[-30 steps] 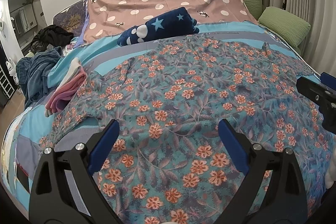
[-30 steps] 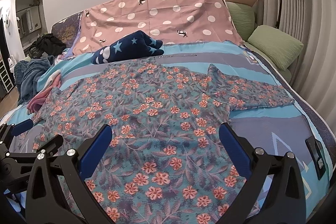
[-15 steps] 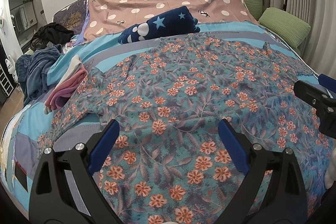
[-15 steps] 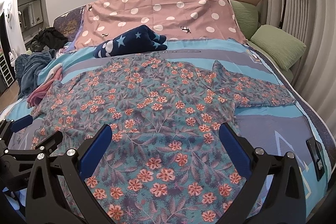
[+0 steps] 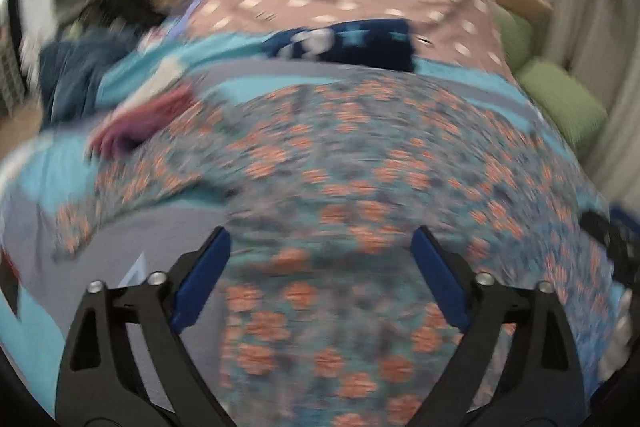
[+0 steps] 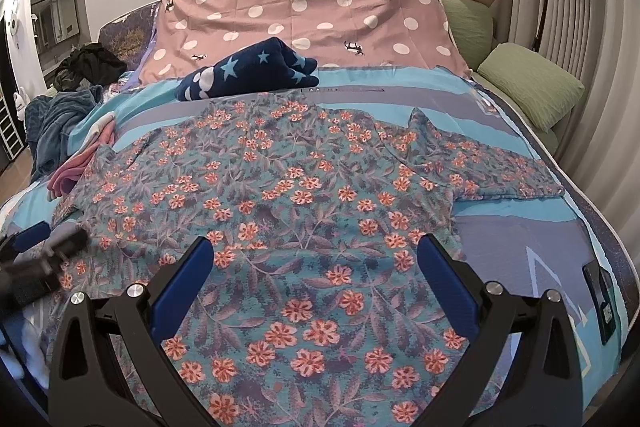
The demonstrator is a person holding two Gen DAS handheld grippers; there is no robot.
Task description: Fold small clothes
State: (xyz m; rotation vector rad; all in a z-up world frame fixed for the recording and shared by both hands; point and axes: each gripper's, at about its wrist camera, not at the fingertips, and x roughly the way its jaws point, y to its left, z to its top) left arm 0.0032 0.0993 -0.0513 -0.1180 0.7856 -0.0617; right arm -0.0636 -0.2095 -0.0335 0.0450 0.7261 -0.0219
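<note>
A teal shirt with orange flowers [image 6: 304, 195] lies spread flat on the bed, both sleeves out to the sides. It also shows, blurred, in the left wrist view [image 5: 360, 195]. My right gripper [image 6: 316, 259] is open and empty above the shirt's near hem. My left gripper [image 5: 320, 247] is open and empty above the shirt's left part; it shows blurred at the left edge of the right wrist view [image 6: 44, 255]. The right gripper shows at the right edge of the left wrist view [image 5: 612, 235].
A folded navy star blanket [image 6: 248, 75] lies behind the shirt. A pink folded cloth [image 6: 76, 163] and a blue heap [image 6: 52, 123] lie at the left. Green pillows [image 6: 528, 83] are at the right. A dark phone [image 6: 600, 303] lies near the bed's right edge.
My left gripper has swung left and is moving fast, so its view is blurred. My right gripper has lifted back slightly. The shirt has not moved.
</note>
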